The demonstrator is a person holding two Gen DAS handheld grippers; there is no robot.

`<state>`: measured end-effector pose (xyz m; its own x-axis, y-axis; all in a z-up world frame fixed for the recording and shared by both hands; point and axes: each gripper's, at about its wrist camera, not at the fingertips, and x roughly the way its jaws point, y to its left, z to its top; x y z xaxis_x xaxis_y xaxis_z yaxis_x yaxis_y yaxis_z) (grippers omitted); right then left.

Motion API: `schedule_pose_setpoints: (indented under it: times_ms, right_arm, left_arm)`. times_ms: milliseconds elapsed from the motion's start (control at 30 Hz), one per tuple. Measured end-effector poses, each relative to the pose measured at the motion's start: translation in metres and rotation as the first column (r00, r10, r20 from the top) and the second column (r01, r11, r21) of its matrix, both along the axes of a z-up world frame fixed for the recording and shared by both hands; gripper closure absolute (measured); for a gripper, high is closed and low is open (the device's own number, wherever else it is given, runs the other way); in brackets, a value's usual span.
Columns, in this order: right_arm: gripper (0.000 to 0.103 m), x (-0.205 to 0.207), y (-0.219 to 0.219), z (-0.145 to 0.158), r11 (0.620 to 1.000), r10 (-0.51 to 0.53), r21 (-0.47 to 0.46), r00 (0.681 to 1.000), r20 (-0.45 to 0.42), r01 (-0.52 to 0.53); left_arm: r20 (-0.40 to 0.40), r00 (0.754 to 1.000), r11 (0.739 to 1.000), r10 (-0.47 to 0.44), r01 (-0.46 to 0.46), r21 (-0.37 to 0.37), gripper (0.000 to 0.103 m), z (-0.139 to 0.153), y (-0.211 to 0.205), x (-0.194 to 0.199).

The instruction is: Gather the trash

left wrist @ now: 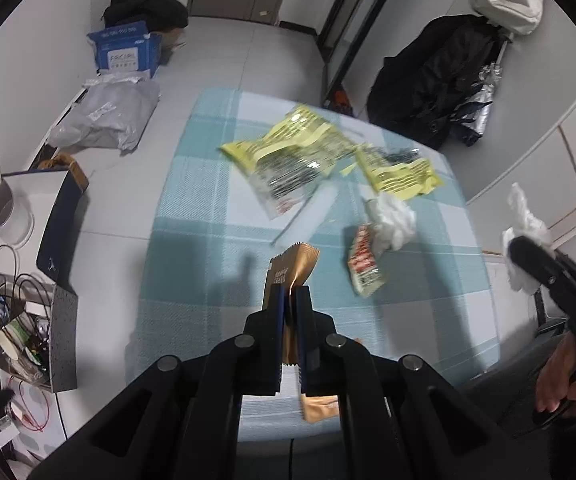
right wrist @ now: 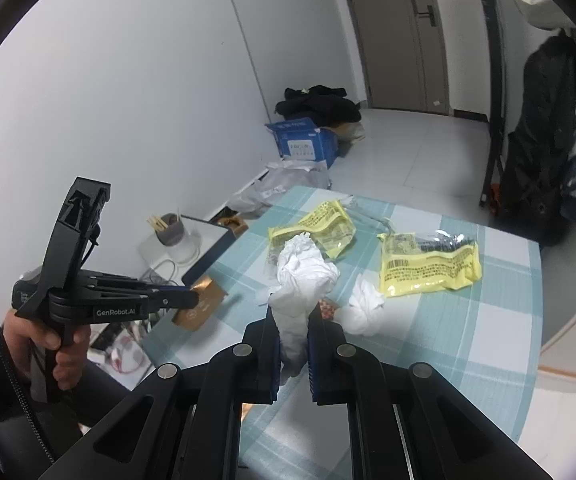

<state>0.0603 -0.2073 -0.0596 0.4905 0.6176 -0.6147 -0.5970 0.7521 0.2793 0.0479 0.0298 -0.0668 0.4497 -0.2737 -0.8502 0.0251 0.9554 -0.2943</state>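
The checked tablecloth (left wrist: 192,216) carries yellow packets (left wrist: 288,148), crumpled tissue (left wrist: 394,218), perhaps a sachet (left wrist: 364,264).

Left tool (left wrist: 290,294) clamped tight and tilted down, right tool (right wrist: 294,314) gripping

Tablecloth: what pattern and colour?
The tablecloth is a light teal and white check, clearest in the left wrist view.

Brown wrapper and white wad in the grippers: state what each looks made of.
Brown wrapper: likely metallised plastic film, glossy; it shines coppery, has a zigzag-cut end and creases sharply where the left gripper pinches it.
White wad: probably tissue or thin paper, matte; soft irregular crumples, no shine, squeezed narrow in the right gripper.
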Motion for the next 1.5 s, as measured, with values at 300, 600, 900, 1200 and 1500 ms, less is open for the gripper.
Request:
schedule_pose_setpoints:
  times_ms: [300, 600, 900, 1200, 1500]
  right_arm:
    - [0.093, -0.014, -0.034, 0.027, 0.993, -0.075, 0.088, 0.997, 0.009, 0.074]
    - [0.093, -0.042, -0.092, 0.081, 0.979, -0.158, 0.144, 0.982, 0.099, 0.143]
    - [0.093, -0.081, -0.194, 0.121, 0.937, -0.323, 0.199, 0.927, 0.188, 0.287]
    - [0.093, -0.123, -0.296, 0.096, 0.854, -0.509, 0.208, 0.849, 0.143, 0.477]
    - [0.093, -0.158, -0.365, 0.03, 0.748, -0.652, 0.174, 0.758, 0.013, 0.641]
  left_arm:
    - [0.155, 0.982, 0.994, -0.106, 0.104, 0.023, 0.101, 0.06, -0.049, -0.01]
    - [0.301, 0.927, 0.973, -0.224, 0.23, 0.017, 0.101, 0.125, -0.11, -0.028]
    - [0.38, 0.853, 0.921, -0.356, 0.389, -0.01, 0.101, 0.174, -0.186, -0.036]
    - [0.374, 0.774, 0.835, -0.511, 0.551, 0.001, 0.101, 0.188, -0.274, -0.042]
    - [0.254, 0.69, 0.721, -0.678, 0.692, 0.042, 0.101, 0.15, -0.368, -0.048]
